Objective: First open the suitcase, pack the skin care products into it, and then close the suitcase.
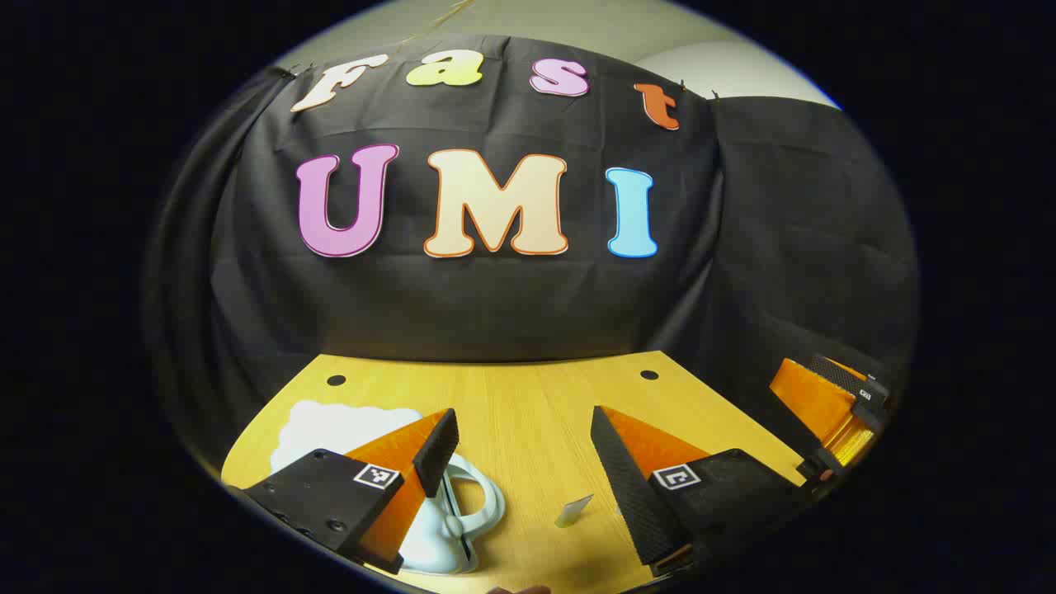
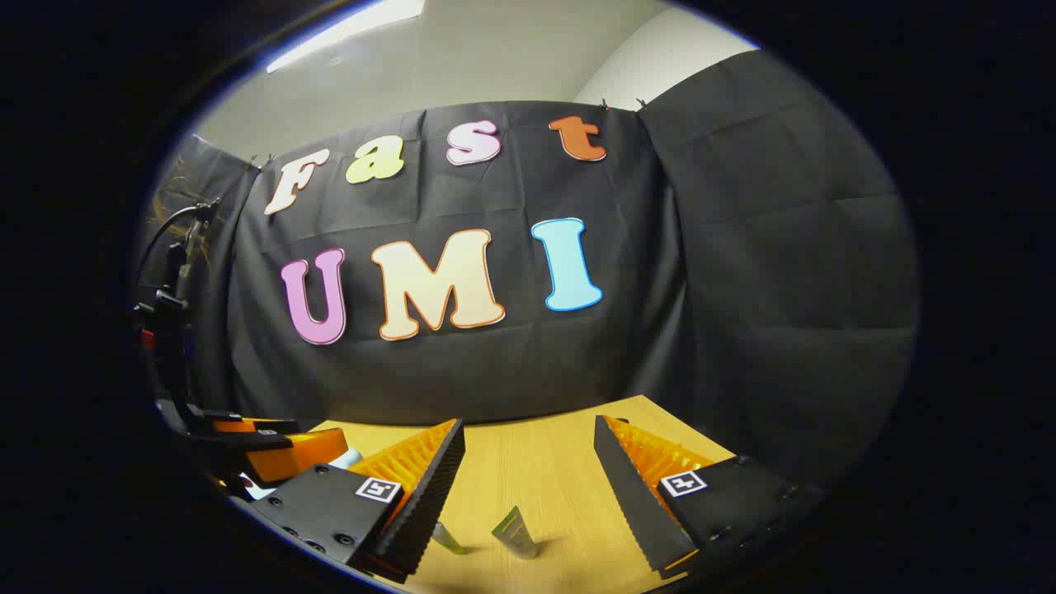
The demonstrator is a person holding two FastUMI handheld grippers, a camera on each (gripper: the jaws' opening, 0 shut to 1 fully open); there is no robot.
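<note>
With both grippers held wide open and empty above the wooden table [image 1: 528,412], the pale suitcase [image 1: 462,511] lies just below and under the left gripper [image 1: 524,462], nearer it, while a small tube [image 2: 516,532] stands between the right gripper [image 2: 528,478] fingers.

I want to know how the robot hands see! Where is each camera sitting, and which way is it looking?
Left gripper view: rides on the left gripper, looking forward over the wooden table to the black cloth wall; its own open fingers show, with a white suitcase beneath.
Right gripper view: rides on the right gripper, facing the same wall; its open fingers frame a small tube.
Shared: table, cloth wall, and each sees the other gripper at its edge.
</note>
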